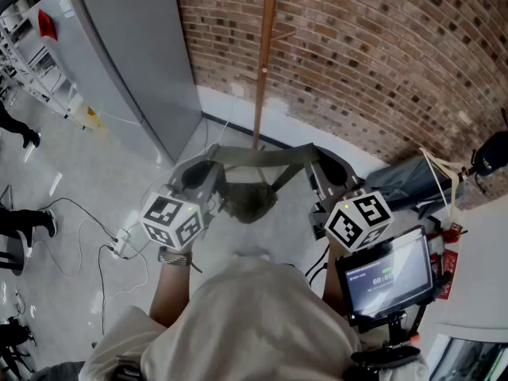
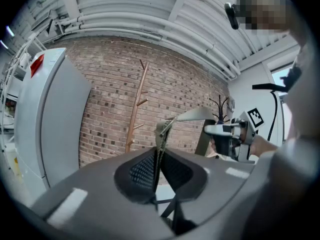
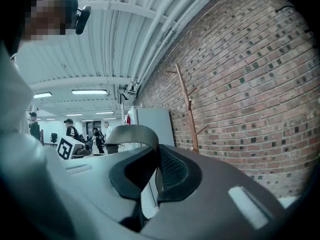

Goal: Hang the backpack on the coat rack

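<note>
An olive-green backpack (image 1: 252, 202) hangs by its top strap (image 1: 266, 157), which is stretched level between my two grippers in front of me. My left gripper (image 1: 216, 165) is shut on the strap's left end, and my right gripper (image 1: 316, 165) is shut on its right end. In the left gripper view the strap (image 2: 161, 134) rises from the closed left gripper (image 2: 159, 156) and runs across to the right gripper (image 2: 227, 131). In the right gripper view the strap (image 3: 131, 134) arches out of the closed right gripper (image 3: 156, 160). The wooden coat rack (image 1: 262, 62) stands ahead against the brick wall, beyond the backpack and apart from it.
A tall grey cabinet (image 1: 131, 62) stands left of the rack. Cables (image 1: 95, 244) trail over the floor at the left. A screen on a stand (image 1: 389, 275) and a dark bag (image 1: 409, 182) sit at the right. People (image 3: 70, 130) stand far back.
</note>
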Action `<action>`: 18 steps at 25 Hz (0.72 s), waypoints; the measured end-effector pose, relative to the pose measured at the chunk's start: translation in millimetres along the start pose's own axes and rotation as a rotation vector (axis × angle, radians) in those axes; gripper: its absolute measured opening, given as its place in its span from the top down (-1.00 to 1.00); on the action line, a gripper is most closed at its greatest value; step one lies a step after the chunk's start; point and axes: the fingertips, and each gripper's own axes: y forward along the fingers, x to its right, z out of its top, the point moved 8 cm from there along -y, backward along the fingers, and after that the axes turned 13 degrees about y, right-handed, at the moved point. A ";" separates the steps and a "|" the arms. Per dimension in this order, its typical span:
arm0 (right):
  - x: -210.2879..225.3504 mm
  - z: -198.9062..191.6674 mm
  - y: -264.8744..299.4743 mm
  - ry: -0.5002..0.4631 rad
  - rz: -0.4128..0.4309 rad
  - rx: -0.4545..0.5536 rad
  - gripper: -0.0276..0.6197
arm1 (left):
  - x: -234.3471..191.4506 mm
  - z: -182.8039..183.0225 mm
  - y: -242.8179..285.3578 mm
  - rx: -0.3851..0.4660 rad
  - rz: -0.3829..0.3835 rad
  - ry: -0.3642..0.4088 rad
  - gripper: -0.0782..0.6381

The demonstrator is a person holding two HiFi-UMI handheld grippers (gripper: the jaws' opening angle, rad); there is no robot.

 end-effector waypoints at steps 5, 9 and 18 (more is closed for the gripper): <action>9.4 -2.7 5.0 0.024 -0.008 -0.024 0.89 | -2.4 -0.8 8.6 -0.021 0.006 0.013 0.74; 17.0 -2.3 4.9 0.064 0.035 -0.020 0.89 | 1.0 -4.2 12.3 -0.033 0.013 0.003 0.74; 32.5 6.8 -0.3 0.061 0.090 -0.047 0.89 | 19.8 -3.0 19.1 -0.032 0.049 -0.016 0.74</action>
